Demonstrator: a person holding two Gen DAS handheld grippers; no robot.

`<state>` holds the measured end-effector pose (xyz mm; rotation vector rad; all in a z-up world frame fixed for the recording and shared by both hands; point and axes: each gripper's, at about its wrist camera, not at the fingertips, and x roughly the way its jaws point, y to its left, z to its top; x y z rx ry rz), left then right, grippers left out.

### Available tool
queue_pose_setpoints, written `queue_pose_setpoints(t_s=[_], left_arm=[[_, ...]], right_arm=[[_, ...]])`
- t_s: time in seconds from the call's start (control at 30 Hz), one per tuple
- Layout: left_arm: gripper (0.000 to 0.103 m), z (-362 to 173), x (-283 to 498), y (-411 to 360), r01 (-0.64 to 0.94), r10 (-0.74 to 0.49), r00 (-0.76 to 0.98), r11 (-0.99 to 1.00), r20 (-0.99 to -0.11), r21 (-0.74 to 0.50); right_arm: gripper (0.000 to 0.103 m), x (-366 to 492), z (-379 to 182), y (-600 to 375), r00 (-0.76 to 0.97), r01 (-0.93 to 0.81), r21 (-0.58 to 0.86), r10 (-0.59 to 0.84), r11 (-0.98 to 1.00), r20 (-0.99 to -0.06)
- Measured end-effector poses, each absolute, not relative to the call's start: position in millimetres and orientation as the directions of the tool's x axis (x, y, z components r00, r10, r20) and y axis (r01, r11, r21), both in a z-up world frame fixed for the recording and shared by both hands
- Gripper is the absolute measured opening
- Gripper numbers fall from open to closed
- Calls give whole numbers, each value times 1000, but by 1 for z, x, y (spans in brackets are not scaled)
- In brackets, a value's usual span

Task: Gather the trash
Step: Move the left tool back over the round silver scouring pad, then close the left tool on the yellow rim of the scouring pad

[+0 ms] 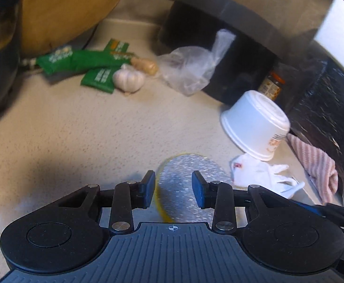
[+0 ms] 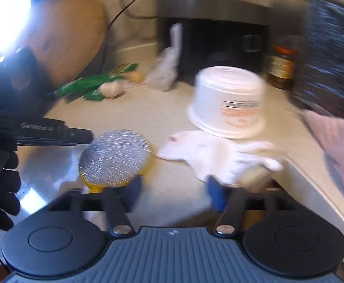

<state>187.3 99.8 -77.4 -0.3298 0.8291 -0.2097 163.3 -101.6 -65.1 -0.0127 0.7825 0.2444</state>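
I see a matt, finely speckled counter point(image 1: 82, 129) under a round lid point(image 1: 186, 186) of crinkled, glittering foil with a yellow rim. The upturned white tub point(image 1: 254, 122) looks like smooth plastic, the tissue point(image 1: 261, 174) beside it soft paper, the bag point(image 1: 190, 70) thin clear film, the striped towel point(image 1: 318, 165) ribbed cloth, the board point(image 1: 66, 9) smooth wood.
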Motion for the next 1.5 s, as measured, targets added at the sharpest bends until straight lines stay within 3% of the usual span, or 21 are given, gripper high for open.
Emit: queue_pose_setpoints(t_s=[0.13,0.53,0.8,0.97,1.03,1.07,1.13,1.33,1.5], left_arm=[[38,-86,195,104,49,-322,640,923,-698,-381],[41,-87,203,97,49,-357,619,907,-699,-419],[41,-54,176,88,145,-490,614,841,-618,-522],[40,-52,166,74,187,-525,586,828,-617,-528],[30,-53,166,69,200,-556,561,810,-614,-551],[19,-55,166,66,205,-584,533,791,-612,-576],[23,-56,162,55,227,-625,498,763,-601,-605],[21,-45,156,23,284,-501,569,864,-652,-416],[19,-54,160,13,291,-445,569,896,-692,-336]], right_arm=[[37,185,-79,-79,651,-246,93,235,965,-722],[37,185,-83,-83,646,-259,131,273,957,-713],[37,165,-80,-91,668,-261,79,239,962,-705],[37,156,-81,-106,673,-238,88,230,967,-703],[37,154,-81,-111,672,-229,96,229,969,-704],[37,153,-82,-113,672,-226,100,229,969,-705],[37,149,-84,-116,672,-219,95,220,971,-707],[37,139,-82,-119,680,-222,92,222,971,-699],[37,135,-81,-124,684,-212,88,213,973,-698]])
